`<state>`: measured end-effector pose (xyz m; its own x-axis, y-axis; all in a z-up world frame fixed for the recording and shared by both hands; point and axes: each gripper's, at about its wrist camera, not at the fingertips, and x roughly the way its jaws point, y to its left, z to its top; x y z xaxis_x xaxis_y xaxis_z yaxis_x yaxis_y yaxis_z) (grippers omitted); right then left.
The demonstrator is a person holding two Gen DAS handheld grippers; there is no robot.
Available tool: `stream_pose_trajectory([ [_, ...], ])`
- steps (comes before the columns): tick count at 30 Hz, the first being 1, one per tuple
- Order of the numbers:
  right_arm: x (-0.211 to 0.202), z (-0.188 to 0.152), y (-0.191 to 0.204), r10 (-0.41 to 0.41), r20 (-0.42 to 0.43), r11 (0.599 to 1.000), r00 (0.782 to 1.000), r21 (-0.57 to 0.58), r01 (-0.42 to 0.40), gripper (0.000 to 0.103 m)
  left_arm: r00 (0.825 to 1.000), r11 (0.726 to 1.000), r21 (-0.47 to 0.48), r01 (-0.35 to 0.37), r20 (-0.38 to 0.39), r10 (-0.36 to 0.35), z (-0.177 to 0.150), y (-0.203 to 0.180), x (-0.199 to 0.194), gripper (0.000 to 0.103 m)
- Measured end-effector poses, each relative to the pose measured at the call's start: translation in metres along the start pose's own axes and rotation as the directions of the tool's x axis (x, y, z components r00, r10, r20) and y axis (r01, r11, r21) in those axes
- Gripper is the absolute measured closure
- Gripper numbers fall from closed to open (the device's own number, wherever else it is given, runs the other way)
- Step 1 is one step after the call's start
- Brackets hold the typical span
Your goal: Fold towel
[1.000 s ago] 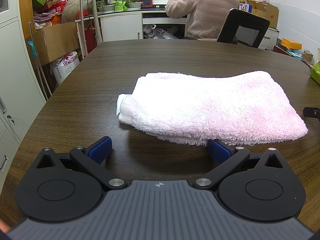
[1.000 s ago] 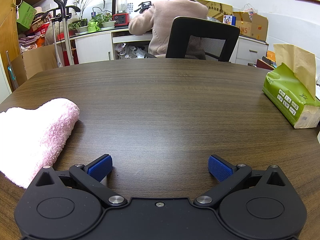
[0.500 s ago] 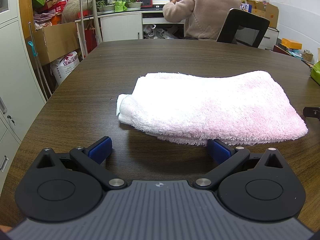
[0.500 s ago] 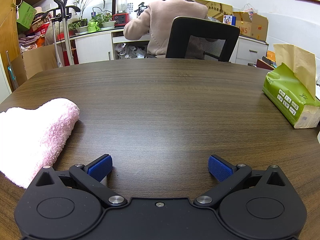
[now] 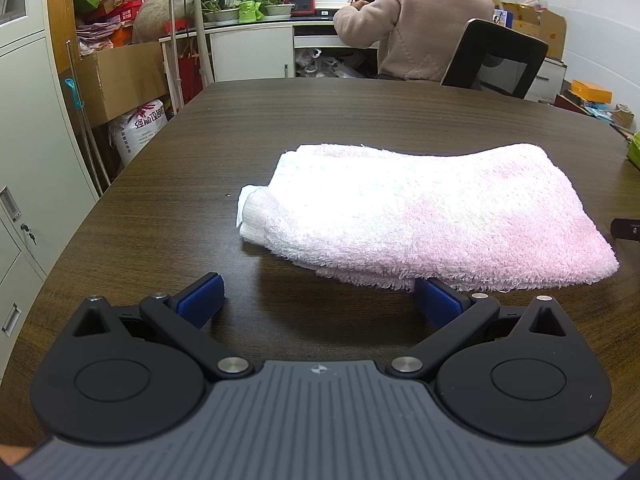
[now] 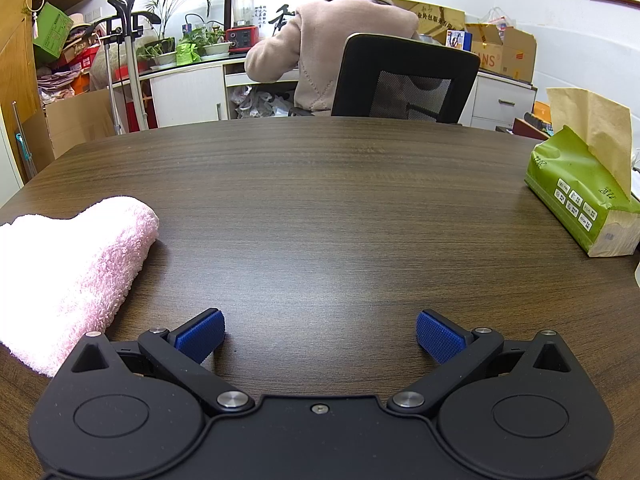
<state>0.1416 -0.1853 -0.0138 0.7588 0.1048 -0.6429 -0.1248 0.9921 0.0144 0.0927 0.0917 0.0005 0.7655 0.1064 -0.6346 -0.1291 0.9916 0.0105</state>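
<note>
the left gripper has a grey ribbed body with a small round crosshair mark at its front edge, two round black discs on the sides of this mark, and black link arms with silver rivets that carry blue textured pads. the right gripper has the same black discs, link arms, silver rivets and blue pads, but its body is plain black with one small screw in the middle of the front edge.
</note>
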Motion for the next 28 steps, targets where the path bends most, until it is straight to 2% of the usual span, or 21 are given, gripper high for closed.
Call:
stream_pose_trajectory([
  [8,0.000,0.000,0.000,0.000,0.000,1.000,1.000,0.000,0.000,0.001,1.000,1.000,0.001,-0.004,-0.001,0.004,0.001,-0.001,-0.001,0.000],
  [14,0.000,0.000,0.000,0.000,0.000,1.000,1.000,0.000,0.000,0.001,0.999,0.998,-0.034,-0.048,-0.002,0.048,-0.004,-0.004,-0.007,0.000],
  [28,0.000,0.000,0.000,0.000,0.000,1.000,1.000,0.000,0.000,0.001,0.995,0.993,-0.064,-0.098,-0.005,0.098,-0.007,-0.006,-0.013,0.000],
])
